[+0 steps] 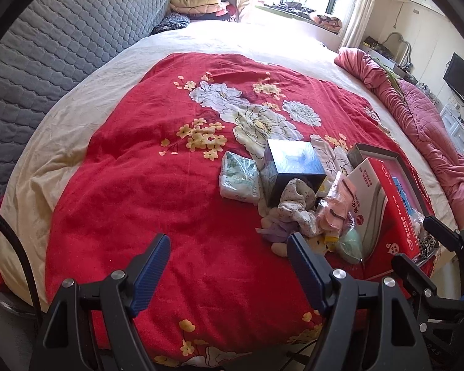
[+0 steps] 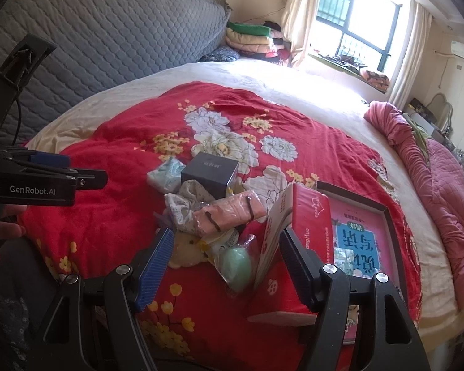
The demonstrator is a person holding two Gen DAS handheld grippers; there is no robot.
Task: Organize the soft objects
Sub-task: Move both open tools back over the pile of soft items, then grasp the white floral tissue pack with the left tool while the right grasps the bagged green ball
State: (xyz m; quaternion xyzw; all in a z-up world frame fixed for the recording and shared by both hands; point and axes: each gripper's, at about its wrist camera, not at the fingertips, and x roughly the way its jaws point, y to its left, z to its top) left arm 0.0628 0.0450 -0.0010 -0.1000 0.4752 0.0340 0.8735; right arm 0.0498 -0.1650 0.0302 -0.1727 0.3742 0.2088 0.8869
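Observation:
A heap of soft things lies on the red flowered quilt (image 1: 157,185): a spotted white cloth (image 1: 297,207), a pink wrapped packet (image 2: 232,215), a pale green egg-shaped thing in plastic (image 2: 235,264), a cream plush toy (image 2: 185,252) and a tissue pack (image 1: 238,175). A dark blue box (image 1: 294,167) stands behind them. My left gripper (image 1: 227,247) hovers open over bare quilt, left of the heap. My right gripper (image 2: 225,242) is open above the plush and the green thing, with nothing between its fingers. The left gripper's body (image 2: 40,182) shows at the right wrist view's left edge.
A red carton (image 2: 297,247) leans on an open flat box with a printed booklet (image 2: 358,241) to the right. A pink blanket (image 1: 417,123) is bunched along the bed's right side. A grey quilted headboard (image 1: 62,46) stands left; folded bedding (image 2: 250,37) is stacked by the window.

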